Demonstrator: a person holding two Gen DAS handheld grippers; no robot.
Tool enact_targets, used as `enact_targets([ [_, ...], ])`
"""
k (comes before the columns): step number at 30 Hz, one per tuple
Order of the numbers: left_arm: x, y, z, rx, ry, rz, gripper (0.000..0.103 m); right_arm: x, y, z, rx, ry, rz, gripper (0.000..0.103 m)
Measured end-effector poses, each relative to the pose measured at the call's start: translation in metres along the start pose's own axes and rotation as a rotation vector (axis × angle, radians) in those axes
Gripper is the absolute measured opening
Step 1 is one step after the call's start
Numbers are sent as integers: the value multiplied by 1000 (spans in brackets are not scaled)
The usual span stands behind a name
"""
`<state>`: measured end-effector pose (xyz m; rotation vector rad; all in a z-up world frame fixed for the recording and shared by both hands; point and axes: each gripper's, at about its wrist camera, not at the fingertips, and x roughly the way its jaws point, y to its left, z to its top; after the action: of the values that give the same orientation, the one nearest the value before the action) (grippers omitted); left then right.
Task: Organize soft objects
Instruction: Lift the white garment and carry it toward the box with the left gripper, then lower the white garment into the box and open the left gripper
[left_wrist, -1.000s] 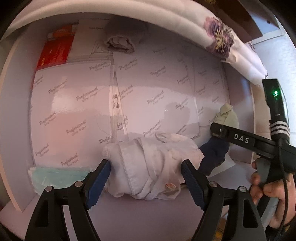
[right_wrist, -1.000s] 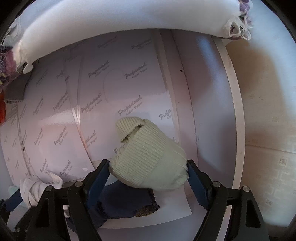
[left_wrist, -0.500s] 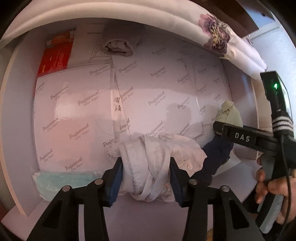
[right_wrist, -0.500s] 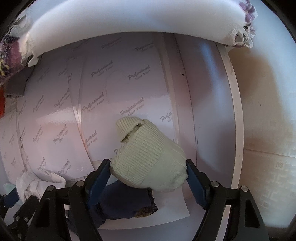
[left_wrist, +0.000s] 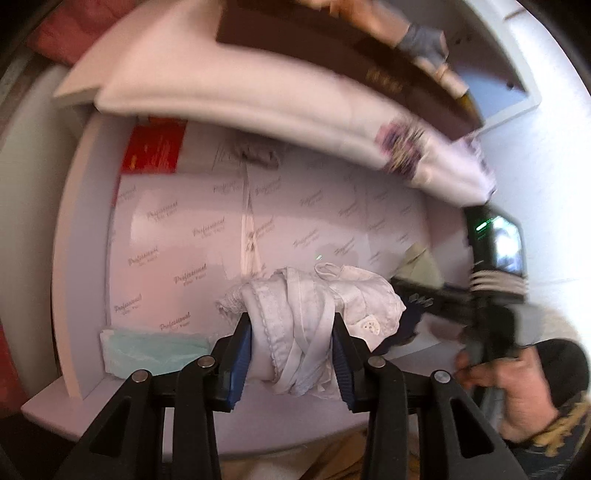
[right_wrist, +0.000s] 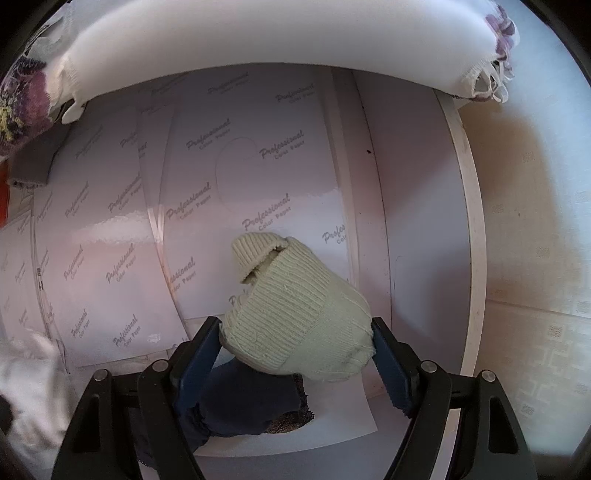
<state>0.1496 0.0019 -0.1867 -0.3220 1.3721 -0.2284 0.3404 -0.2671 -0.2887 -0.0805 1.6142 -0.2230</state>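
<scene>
White glossy sheets printed "Professional Color Paper" (right_wrist: 207, 192) line the shelf (left_wrist: 74, 258) we work in, with a folded white blanket with purple flowers (left_wrist: 280, 107) hanging over its far edge. In the left wrist view, our left gripper (left_wrist: 291, 354) has its jaws closing on a crumpled white garment (left_wrist: 306, 317) at the near middle of the shelf; the blue pads press into the cloth on both sides, and the bundle bulges out beyond them to the right. A pale green folded cloth (left_wrist: 147, 350) lies near left, just beside the garment, and a red packet (left_wrist: 155, 147) sits at the far left. A grey cloth (left_wrist: 258, 155) lies at the far edge, though this view is blurred, so we can say little more of it.

In the right wrist view, our right gripper (right_wrist: 295, 354) grasps a cream ribbed knit piece (right_wrist: 295, 314) at the right end of the shelf, one pad against each side. Under it lies a dark navy cloth (right_wrist: 243, 410), touching the knit. The right hand (left_wrist: 517, 384) shows at the right edge of the left view, holding its gripper's handle.
</scene>
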Motion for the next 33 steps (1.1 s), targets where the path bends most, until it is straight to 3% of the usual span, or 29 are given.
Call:
enact_targets([
  [7,-68,-10,20,-37,-186,-140,40,1,2,-2,-8,1,-5,80],
  [15,-144,-39,83,-22,-409,-213,40,1,5,-4,-22,3,-16,80],
  [20,-148,-68,124,49,-455,-136,40,0,8,-5,-25,2,-18,80],
  [25,-105,-93,156,104,-410,-61,40,0,11,-7,-33,1,-18,80],
  [30,-61,-102,164,162,-341,42,40,1,13,-8,-27,5,-14,80],
  [33,-49,-104,172,180,-346,90,40,2,12,-7,-30,7,-16,80],
])
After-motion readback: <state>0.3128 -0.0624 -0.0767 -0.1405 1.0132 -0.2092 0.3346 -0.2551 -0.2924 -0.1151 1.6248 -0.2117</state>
